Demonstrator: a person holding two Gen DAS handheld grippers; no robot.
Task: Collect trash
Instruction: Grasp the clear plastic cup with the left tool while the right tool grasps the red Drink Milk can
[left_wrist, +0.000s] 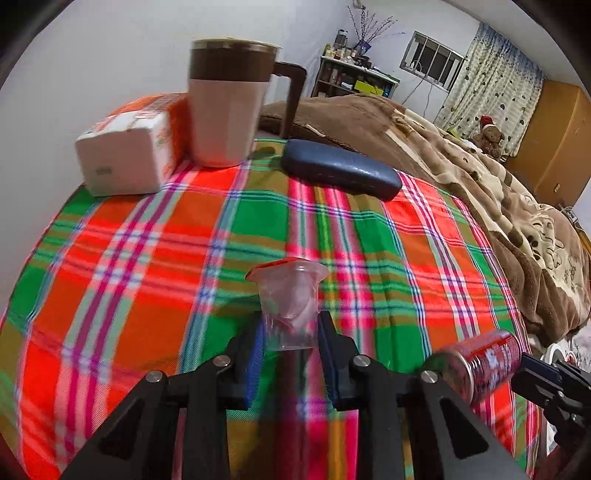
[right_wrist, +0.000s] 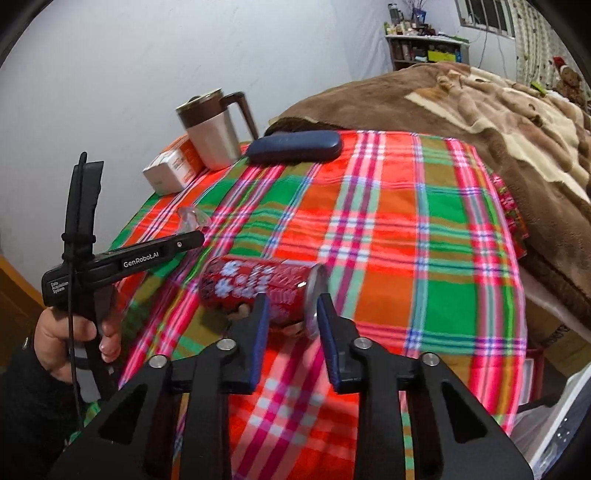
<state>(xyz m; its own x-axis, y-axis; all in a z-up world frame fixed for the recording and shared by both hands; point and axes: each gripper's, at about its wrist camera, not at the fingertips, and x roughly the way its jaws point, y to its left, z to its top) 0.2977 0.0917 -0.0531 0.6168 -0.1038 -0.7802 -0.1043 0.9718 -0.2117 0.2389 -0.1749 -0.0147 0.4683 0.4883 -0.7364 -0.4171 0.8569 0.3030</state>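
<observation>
A clear plastic cup (left_wrist: 290, 308) with a torn red foil lid stands between the pads of my left gripper (left_wrist: 291, 326), which is shut on its lower half just above the plaid cloth (left_wrist: 155, 251). The cup shows faintly in the right wrist view (right_wrist: 194, 218). A red drink can (right_wrist: 258, 290) lies on its side, silver end to the right. My right gripper (right_wrist: 291, 308) is shut on the can near that end. The can (left_wrist: 484, 363) and the right gripper's fingertip (left_wrist: 535, 373) show at the lower right of the left wrist view.
At the back of the table stand a tissue pack (left_wrist: 129, 155), a steel mug with brown lid and handle (left_wrist: 229, 103) and a dark blue glasses case (left_wrist: 340, 170). A bed with a brown blanket (left_wrist: 480, 177) borders the table on the right. A white wall is behind.
</observation>
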